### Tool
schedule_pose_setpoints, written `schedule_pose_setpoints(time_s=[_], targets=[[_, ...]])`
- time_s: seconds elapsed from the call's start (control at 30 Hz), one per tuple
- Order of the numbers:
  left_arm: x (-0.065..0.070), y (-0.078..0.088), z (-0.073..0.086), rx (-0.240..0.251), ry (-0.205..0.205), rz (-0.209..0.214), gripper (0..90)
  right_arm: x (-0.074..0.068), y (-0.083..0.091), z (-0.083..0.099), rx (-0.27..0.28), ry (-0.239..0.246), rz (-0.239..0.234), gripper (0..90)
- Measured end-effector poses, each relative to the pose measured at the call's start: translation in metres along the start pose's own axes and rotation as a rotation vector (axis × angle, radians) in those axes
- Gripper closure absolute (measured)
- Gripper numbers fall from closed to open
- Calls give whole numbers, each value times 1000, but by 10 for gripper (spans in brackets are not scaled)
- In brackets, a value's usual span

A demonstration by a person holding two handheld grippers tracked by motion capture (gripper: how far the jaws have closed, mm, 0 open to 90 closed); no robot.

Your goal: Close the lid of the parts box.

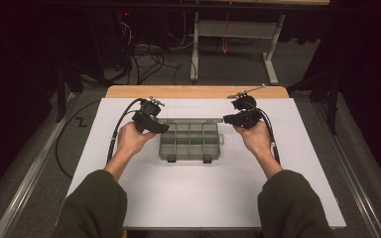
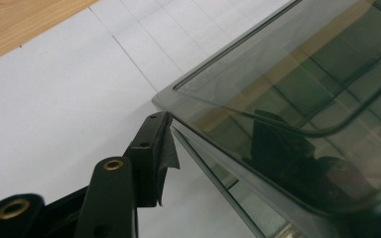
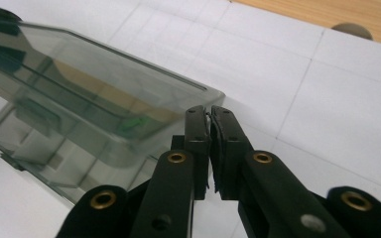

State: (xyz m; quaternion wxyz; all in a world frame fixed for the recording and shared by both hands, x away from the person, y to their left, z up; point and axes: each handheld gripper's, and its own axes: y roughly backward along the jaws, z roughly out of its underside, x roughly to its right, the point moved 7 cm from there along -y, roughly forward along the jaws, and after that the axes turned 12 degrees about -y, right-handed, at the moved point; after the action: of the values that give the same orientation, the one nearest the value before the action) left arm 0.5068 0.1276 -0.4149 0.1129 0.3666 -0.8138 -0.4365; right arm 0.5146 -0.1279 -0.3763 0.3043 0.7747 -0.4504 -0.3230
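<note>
I see the white surface [image 1: 203,193] filling the middle of the high view, with the smoky clear compartment box [image 1: 189,141] at its centre, its lid [image 2: 297,84] raised off the base. At centre left of that frame, my left gripper [image 1: 151,121] meets the lid's left corner; one pad touches the corner, but I cannot tell whether the jaws grip it. At centre right, my right gripper [image 3: 210,121] sits just beside the lid's right corner, jaws together on nothing.

Organizer box's lid [image 2: 297,89] cut off by the frame edge, compartment contents indistinct.
</note>
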Motion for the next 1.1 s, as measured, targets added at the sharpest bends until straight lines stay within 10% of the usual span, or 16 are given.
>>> schedule_pose_setpoints(time_s=[0.4,0.8,1.1], targets=[[5,-2,8,-39,-5,31,498,-10,5,-7,22,37,-27,875],[3,7,35,-65,84,32,547,-21,2,6,-14,94,-41,873],[-2,23,40,6,139,36,570,-29,-5,21,-41,125,-62,874]])
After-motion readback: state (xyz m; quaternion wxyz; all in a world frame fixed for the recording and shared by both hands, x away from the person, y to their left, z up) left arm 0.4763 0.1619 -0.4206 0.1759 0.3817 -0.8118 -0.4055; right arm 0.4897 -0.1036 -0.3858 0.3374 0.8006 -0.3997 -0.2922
